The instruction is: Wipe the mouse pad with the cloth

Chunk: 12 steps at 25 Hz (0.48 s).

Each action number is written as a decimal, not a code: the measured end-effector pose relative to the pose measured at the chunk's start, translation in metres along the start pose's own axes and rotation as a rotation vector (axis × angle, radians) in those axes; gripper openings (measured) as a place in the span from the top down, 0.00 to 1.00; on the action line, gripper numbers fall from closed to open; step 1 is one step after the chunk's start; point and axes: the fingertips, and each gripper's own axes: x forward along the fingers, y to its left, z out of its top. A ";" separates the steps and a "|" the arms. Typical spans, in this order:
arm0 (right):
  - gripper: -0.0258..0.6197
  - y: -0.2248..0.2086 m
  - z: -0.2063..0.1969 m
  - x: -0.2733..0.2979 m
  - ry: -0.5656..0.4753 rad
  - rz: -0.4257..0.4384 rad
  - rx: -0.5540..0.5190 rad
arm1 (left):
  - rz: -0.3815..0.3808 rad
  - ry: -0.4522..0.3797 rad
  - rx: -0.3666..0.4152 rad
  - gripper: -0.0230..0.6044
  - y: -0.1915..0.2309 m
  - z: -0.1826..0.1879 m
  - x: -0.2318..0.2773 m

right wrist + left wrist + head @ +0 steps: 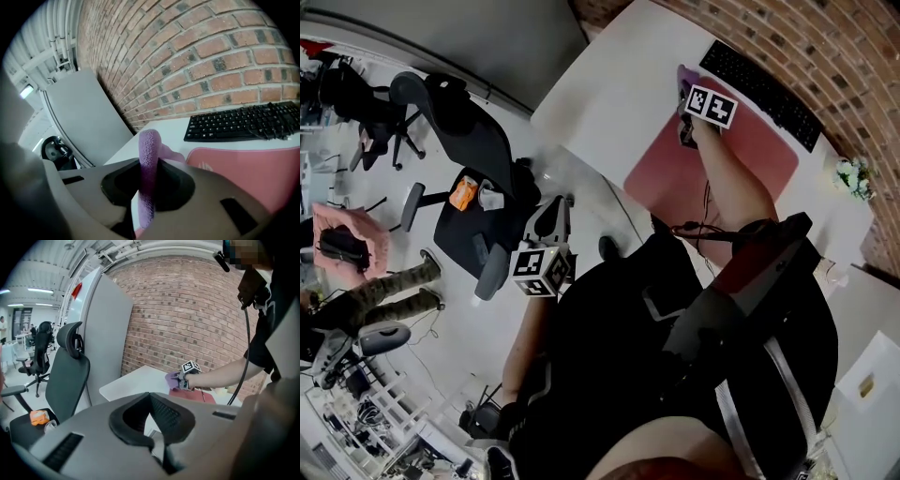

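Mouse pad (661,173): pink, flat on the white tabletop (609,94), its long axis parallel to the black keyboard (759,84) that lies just beyond its far edge. Cloth (149,173): purple, fuzzy, pinched as an upright fold. Its loose end trails off toward the pad's far-left corner, just past the pad's edge onto bare tabletop. I cannot tell whether any of the cloth touches the pad itself. Right gripper (686,108): jaws clamped on the cloth, held at that same far-left corner, my forearm crossing above the pad's middle. From these jaws nearly all of the pad lies to the right and back toward me, and the right gripper view shows its pink surface low on the right. Judgement: the wipe must run from this corner along the pad's long axis, beside the keyboard, then back toward the near edge, with the cloth pressed down flat first. Left gripper (546,239): jaws drawn together with nothing between them, held low beside my lap, well apart from the pad and off the tabletop. The right arm is clearly nearer, so the move is its to make.
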 end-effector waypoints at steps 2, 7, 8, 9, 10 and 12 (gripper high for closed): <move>0.87 0.007 0.006 -0.016 -0.021 0.011 -0.020 | -0.034 0.003 0.013 0.96 0.000 -0.002 0.000; 0.87 0.023 0.022 -0.066 -0.110 0.027 -0.035 | -0.106 -0.036 0.027 0.96 -0.003 0.005 -0.001; 0.87 0.025 0.024 -0.078 -0.131 0.026 -0.031 | -0.123 -0.042 0.035 0.96 -0.004 0.006 -0.002; 0.87 0.027 0.025 -0.090 -0.149 0.025 -0.030 | -0.141 -0.047 0.043 0.96 -0.006 0.006 -0.001; 0.87 0.029 0.026 -0.103 -0.167 0.022 -0.033 | -0.160 -0.049 0.051 0.96 -0.007 0.007 -0.001; 0.87 0.034 0.026 -0.130 -0.201 0.013 -0.053 | -0.195 -0.047 0.066 0.96 -0.010 0.006 0.000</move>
